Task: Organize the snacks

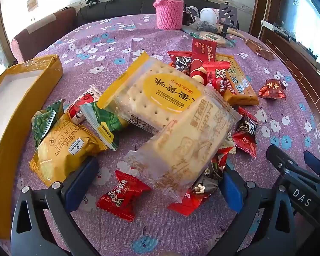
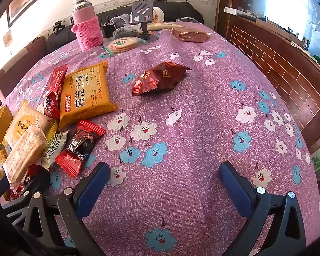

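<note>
A pile of snack packets lies on the purple flowered tablecloth. My left gripper is open, its blue pads either side of a pale cream biscuit packet that leans on a yellow cracker packet. A small red candy lies between the fingers. A yellow cheese cracker bag is by the left finger. An open yellow box stands at the left. My right gripper is open and empty over bare cloth; a dark red packet lies ahead, an orange biscuit packet to the left.
A pink flask in a knitted sleeve, a phone stand and clutter stand at the table's far edge. A brown packet lies far right. The right gripper's body shows in the left wrist view. A wooden cabinet flanks the table's right.
</note>
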Demonstrator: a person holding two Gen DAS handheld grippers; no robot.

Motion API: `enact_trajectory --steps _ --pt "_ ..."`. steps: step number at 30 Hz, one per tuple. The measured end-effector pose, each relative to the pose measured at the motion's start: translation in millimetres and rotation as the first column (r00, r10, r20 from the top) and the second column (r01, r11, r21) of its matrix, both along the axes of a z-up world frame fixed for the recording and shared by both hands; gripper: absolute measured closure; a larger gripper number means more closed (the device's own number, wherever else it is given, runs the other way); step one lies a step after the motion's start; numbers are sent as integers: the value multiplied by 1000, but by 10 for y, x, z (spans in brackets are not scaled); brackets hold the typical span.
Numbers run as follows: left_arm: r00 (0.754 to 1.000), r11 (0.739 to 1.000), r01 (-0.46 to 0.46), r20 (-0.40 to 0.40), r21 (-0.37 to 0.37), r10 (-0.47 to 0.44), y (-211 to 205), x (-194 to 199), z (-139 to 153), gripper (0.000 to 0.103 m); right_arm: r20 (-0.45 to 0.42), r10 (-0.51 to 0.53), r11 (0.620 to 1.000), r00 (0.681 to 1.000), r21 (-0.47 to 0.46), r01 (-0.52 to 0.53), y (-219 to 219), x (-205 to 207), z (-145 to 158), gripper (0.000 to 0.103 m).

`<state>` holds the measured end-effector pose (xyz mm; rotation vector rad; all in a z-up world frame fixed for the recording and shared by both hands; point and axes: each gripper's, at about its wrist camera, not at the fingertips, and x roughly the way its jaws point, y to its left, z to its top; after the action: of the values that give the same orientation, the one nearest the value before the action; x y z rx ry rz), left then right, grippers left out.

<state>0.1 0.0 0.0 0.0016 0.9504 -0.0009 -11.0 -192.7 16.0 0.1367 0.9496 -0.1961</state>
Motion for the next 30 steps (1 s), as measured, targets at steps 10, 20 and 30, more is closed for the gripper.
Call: enact_trajectory --steps 10,20,30 --pt "1000 1000 0 11 -2 0 1 -5 2 0 1 0 1000 1000 2 0 0 1 -1 0" --pt "1000 1000 0 9 -2 0 0 -4 1 0 1 0 1000 1000 1 0 1 2 -1 0" --pt "1000 1000 0 9 -2 0 1 -3 2 0 2 0 1000 1000 1 0 1 3 -1 0"
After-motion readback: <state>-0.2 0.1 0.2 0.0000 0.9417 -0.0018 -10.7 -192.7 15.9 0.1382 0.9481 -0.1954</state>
